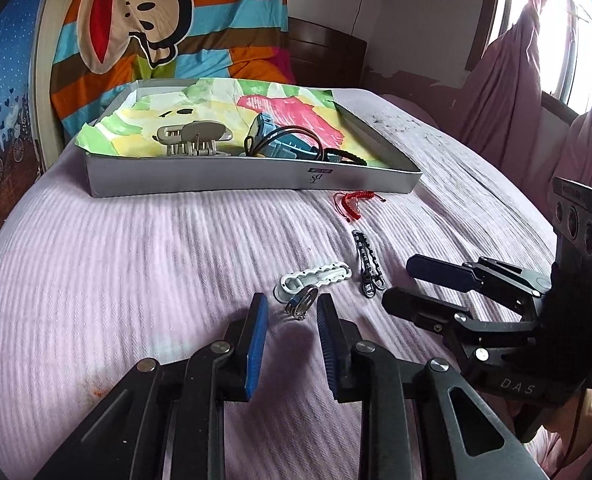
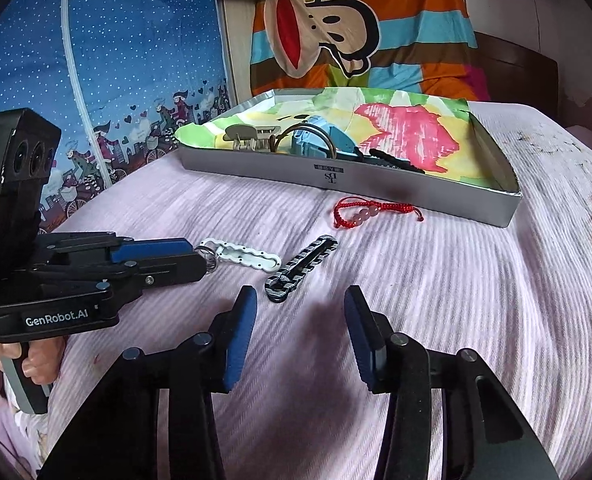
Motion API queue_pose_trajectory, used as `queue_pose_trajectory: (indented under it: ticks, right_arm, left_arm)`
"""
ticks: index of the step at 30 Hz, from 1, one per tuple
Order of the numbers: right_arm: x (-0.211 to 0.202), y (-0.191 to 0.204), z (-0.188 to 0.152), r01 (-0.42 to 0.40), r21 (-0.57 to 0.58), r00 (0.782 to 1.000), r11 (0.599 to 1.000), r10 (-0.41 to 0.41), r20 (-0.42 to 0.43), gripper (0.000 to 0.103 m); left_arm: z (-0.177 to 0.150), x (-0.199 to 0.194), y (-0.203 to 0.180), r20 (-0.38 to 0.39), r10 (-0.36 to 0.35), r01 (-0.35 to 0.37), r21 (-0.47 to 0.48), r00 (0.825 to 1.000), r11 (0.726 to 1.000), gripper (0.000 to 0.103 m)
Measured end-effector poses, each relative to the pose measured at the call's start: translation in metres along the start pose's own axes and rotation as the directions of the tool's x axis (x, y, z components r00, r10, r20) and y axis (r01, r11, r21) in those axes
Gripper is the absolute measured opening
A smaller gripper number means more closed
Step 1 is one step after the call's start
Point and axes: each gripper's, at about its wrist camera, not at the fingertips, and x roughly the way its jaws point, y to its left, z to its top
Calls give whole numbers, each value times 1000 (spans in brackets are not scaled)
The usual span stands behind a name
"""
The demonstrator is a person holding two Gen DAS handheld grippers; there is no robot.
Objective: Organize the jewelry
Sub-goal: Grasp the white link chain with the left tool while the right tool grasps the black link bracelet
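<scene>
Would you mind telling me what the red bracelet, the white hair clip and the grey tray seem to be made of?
Red bracelet: braided cord, matte, with a few glossy pink beads, possibly glass or stone.
White hair clip: looks like painted metal or hard plastic; smooth, even sheen, scalloped edges.
Grey tray: probably cardboard, a box lid by its thin folded walls, with a satin printed face and crinkled coloured paper inside.

- The grey box's near wall (image 1: 255, 178) is hiding the lower parts of the beige claw hair clip (image 1: 193, 138) and blue clip (image 1: 283, 142) ahead of the left gripper (image 1: 291, 312).
- The small print on that wall is staying unreadable.
- The left gripper's fingers (image 2: 155, 254) are covering part of the small silver ring (image 2: 209, 258).
</scene>
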Motion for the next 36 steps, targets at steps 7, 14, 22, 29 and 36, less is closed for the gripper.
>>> queue_pose_trajectory:
  ticks: [7,14,22,29,36]
  right_arm:
    - [4,4,0,-5,-9,1000,1000,5,-11,41]
    - [7,7,1,-1,-27,1000,1000,1,-10,41]
    - [9,5,2,6,-10,1000,1000,-6,-15,41]
    - [16,6,3,3,-4,1000,1000,-3,-21,41]
    - [21,7,4,8,-1,1000,1000,-8,-26,41]
  left_arm:
    - [0,6,5,-5,-26,26,-28,1000,999,10]
    - [-1,5,6,0,-33,33,-31,999,999,9]
    - [-2,4,4,7,-32,32,-24,999,999,7]
    - [-5,-2,7,33,-27,29,-48,999,998,7]
    - [-7,-5,11,50,-34,38,-70,998,997,7]
